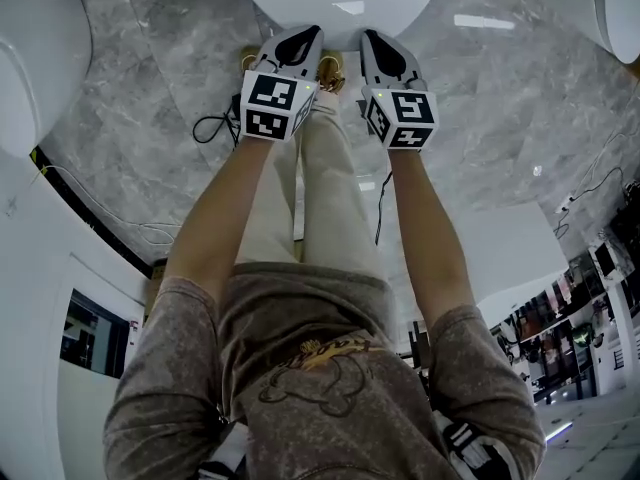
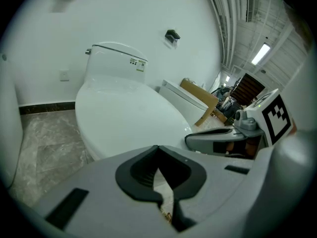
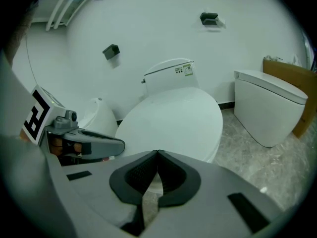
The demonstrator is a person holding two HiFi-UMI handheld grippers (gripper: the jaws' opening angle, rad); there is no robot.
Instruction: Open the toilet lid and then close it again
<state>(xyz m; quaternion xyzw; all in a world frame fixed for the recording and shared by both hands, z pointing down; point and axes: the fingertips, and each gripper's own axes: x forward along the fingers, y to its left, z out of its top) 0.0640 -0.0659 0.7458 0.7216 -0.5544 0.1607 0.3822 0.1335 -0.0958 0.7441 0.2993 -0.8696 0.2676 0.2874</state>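
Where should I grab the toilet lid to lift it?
Grip the toilet lid at its front rim, coming from the front. It lies closed with the tank behind, so the curved near edge probably swings up. The right tool is shut; open it first.

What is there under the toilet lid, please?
The toilet lid lies flat and closed. Under its edge only the white bowl body shows, standing on the marble floor. The seat and the bowl's inside are covered.

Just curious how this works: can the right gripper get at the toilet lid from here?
Probably yes. The right gripper points at the front of the closed toilet lid, with nothing between them. Its jaws are together, though, so they would likely need to open first.
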